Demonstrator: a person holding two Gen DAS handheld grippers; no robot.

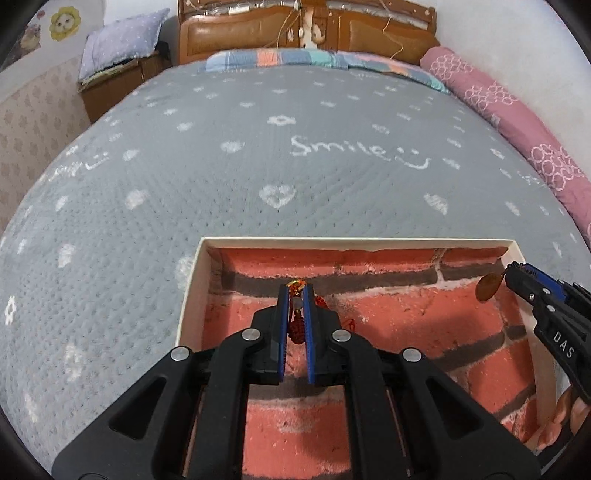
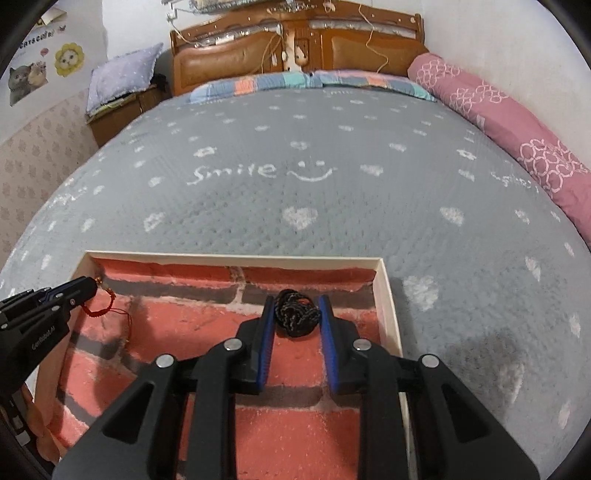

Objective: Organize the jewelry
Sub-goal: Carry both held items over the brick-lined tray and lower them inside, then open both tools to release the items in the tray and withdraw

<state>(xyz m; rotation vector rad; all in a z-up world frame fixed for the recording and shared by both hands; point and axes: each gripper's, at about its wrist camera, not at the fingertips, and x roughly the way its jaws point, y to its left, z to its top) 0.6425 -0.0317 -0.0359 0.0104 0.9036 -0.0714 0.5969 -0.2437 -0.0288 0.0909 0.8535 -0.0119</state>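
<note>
A shallow box with a cream rim (image 1: pixel 332 242) and a red brick-pattern lining lies on the bed, and both grippers hang over it. My left gripper (image 1: pixel 296 290) is shut on a red knotted cord bracelet (image 1: pixel 297 328) with a gold bead at the fingertips. Its loose red loop (image 2: pixel 107 308) dangles over the box's left side in the right wrist view. My right gripper (image 2: pixel 297 301) is shut on a bundled black cord (image 2: pixel 297 317) above the right part of the box (image 2: pixel 221 257). In the left wrist view a brown oval pendant (image 1: pixel 489 288) hangs off the right gripper (image 1: pixel 515 269).
The box rests on a grey blanket (image 1: pixel 258 166) with white hearts and the word "Smile". A pink bolster (image 1: pixel 517 122) runs along the right wall. A wooden headboard (image 1: pixel 258 33) stands at the far end, with a nightstand (image 1: pixel 110 85) bearing a pillow to its left.
</note>
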